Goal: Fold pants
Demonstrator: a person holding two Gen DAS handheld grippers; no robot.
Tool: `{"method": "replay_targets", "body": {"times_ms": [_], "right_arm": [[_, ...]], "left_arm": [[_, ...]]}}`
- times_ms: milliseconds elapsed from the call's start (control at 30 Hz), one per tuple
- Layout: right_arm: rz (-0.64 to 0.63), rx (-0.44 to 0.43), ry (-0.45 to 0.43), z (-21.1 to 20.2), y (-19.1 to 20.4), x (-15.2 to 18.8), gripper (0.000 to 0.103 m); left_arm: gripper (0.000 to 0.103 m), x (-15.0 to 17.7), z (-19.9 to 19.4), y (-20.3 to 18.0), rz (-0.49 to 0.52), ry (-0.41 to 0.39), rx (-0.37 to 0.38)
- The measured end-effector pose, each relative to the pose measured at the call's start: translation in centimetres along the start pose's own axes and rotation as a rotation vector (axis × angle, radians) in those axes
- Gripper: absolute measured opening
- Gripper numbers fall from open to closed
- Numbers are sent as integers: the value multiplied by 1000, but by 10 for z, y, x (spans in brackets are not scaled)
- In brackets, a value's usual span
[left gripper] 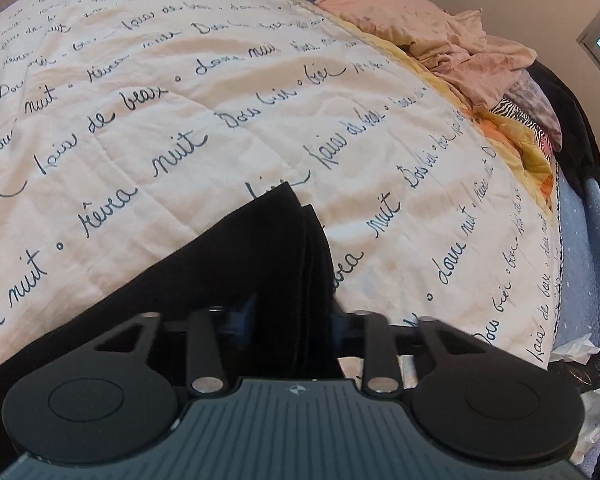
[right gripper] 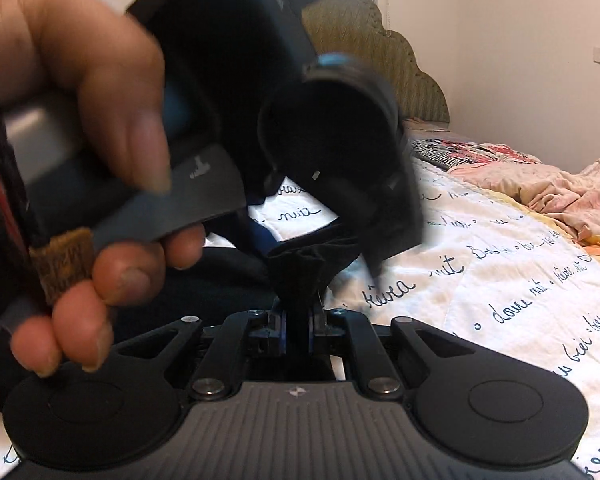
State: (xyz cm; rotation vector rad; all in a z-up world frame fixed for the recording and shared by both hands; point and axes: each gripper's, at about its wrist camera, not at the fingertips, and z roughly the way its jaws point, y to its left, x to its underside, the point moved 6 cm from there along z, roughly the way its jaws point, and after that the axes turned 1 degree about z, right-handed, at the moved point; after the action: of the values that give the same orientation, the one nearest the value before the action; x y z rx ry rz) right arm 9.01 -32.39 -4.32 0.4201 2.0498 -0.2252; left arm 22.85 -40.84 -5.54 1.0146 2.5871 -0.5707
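Observation:
The black pants (left gripper: 240, 248) lie folded in several layers on a cream quilt with blue handwriting (left gripper: 220, 100). In the left wrist view a stacked corner of them points up the bed. My left gripper (left gripper: 294, 314) stands over that stack, its blue pads pressing the layers from both sides. In the right wrist view my right gripper (right gripper: 298, 320) is shut on a bunched tuft of the black pants (right gripper: 300, 272). Close in front of it, a hand (right gripper: 80, 120) holds the blurred housing of the left gripper (right gripper: 228, 60), which hides most of the pants.
Crumpled pink clothes (left gripper: 460, 48) and a black garment (left gripper: 572, 120) are heaped along the quilt's right side. A blue bed edge (left gripper: 580, 260) and a plastic bag (left gripper: 588, 372) lie beyond. A padded headboard (right gripper: 380, 60) rises at the far end of the quilt (right gripper: 480, 280).

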Motion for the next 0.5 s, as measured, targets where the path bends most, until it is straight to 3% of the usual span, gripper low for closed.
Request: {"method": "replay_targets", "body": {"times_ms": [67,100,167,367,500], "right_arm": [[5,21,19,0,-1,1,17],[14,37,31,0,-2,2,24],[35,54,31,-5,-6,3,53],[110,-47,-103,-50,-18,-1,59],[363,-263,-50,-66,-38,3,77]], "left_arm": [[26,1,-1,3,-18,-13,4],[18,2,-2,4,-24,-23,6],[6,3,-6,10,-40,-47,10],[5,12,-53,45,-171,-184,59],[5,44,-116,93,-247,-306,46]]}}
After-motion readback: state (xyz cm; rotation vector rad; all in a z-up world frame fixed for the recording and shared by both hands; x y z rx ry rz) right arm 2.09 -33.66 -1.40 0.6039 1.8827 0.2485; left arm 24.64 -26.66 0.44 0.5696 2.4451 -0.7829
